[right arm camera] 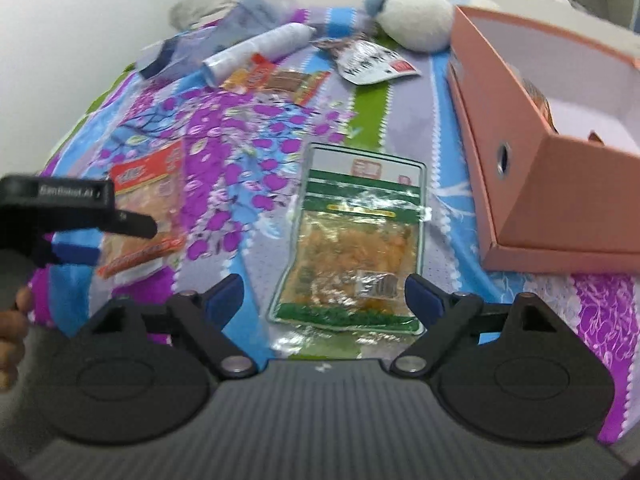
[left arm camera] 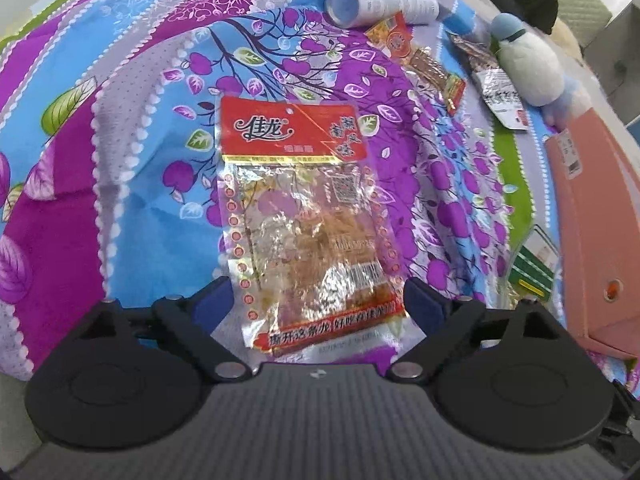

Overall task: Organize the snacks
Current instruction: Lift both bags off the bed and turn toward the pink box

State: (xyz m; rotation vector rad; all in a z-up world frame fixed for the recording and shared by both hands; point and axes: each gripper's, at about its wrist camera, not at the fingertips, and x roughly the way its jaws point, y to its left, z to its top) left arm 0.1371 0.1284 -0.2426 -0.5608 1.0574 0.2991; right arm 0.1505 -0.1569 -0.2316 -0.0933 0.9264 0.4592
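L gripper (left arm camera: 318,300) is hanging w/ jaws wide open astride the red-topped snack pack (left arm camera: 304,216) lying flat on the floral cloth (left arm camera: 160,160), pads not touching, while R gripper (right arm camera: 324,296) is likewise gaping over the green-topped snack pack (right arm camera: 356,240) beside the pink box (right arm camera: 560,184).

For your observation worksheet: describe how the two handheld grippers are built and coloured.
Both match. The left gripper and right gripper have black linkage arms on round black hubs, silver pivot rivets, dark blue pads and a grey ribbed body. White lettering marks the left gripper's side in the right view.
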